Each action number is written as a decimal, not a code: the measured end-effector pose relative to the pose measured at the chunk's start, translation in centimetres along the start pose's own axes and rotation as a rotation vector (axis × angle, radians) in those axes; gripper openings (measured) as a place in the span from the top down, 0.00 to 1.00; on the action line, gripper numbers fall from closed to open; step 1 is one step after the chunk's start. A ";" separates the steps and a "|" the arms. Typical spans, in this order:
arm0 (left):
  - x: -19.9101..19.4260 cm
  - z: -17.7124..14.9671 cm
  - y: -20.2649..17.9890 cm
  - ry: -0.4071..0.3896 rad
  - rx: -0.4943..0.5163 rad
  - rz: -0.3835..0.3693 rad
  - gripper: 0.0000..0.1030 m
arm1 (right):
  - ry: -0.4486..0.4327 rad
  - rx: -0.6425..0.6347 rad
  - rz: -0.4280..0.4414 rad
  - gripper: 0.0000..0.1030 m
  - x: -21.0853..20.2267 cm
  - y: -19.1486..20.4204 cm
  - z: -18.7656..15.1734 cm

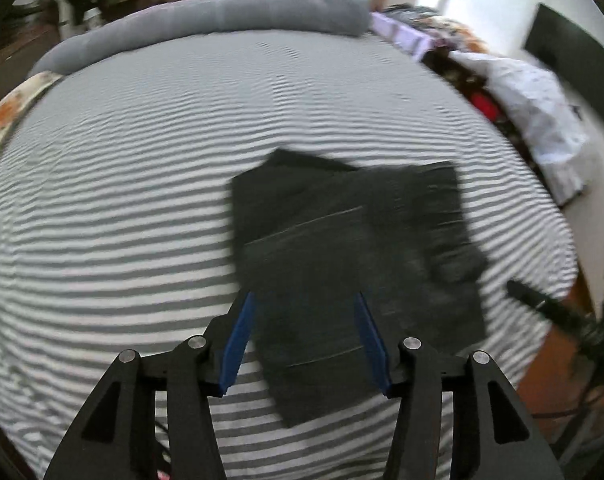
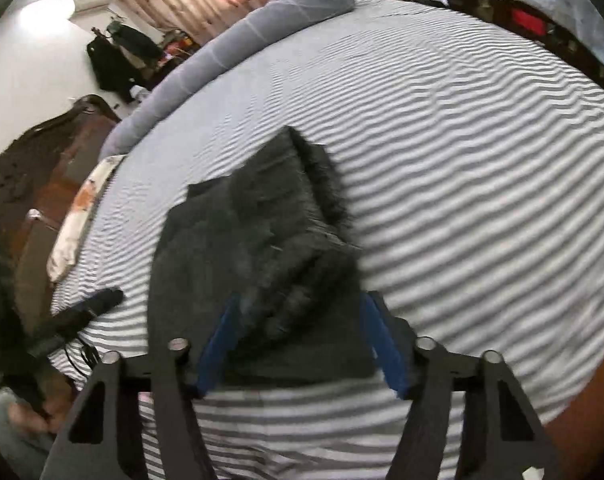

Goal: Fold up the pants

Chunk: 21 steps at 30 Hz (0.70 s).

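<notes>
Pants folded dark bundle, lying mid-bed. Left gripper fingers parted, empty above near edge. Right gripper same, nothing pinched. Risk: fingers snag top layer pulling away, dragging fold open; layers already sit skewed.

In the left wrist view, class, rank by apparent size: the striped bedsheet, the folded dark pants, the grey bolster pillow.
1. Striped bedsheet, fills most of the view.
2. Folded dark pants.
3. Grey bolster pillow, though it lies farther away, so 2 and 3 are unsure.
</notes>
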<state>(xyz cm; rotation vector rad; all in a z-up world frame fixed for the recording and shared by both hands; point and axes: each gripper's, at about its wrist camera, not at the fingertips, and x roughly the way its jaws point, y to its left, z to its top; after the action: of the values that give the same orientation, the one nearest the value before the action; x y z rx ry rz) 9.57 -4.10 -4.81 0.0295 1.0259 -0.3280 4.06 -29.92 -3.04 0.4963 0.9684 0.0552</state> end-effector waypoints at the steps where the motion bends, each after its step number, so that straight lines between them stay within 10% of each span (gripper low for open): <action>1: 0.4 -0.3 0.6 0.011 -0.008 0.031 0.49 | 0.006 -0.004 0.002 0.51 0.4 0.3 0.2; 13: 3.8 -1.7 3.3 0.060 -0.070 0.046 0.49 | 0.058 0.093 -0.034 0.64 6.3 0.2 2.2; 17: 4.0 -1.3 3.2 0.058 -0.085 0.038 0.49 | 0.055 0.090 -0.069 0.89 6.3 0.4 2.8; 21: 3.7 -0.9 2.6 0.045 -0.068 0.037 0.49 | -0.007 0.010 -0.091 0.91 3.6 2.0 2.5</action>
<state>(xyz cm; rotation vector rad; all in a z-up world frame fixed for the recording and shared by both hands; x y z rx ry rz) 11.34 -2.38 -8.77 -0.0054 1.0798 -0.2600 8.44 -28.12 -3.82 0.4604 0.9838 -0.0334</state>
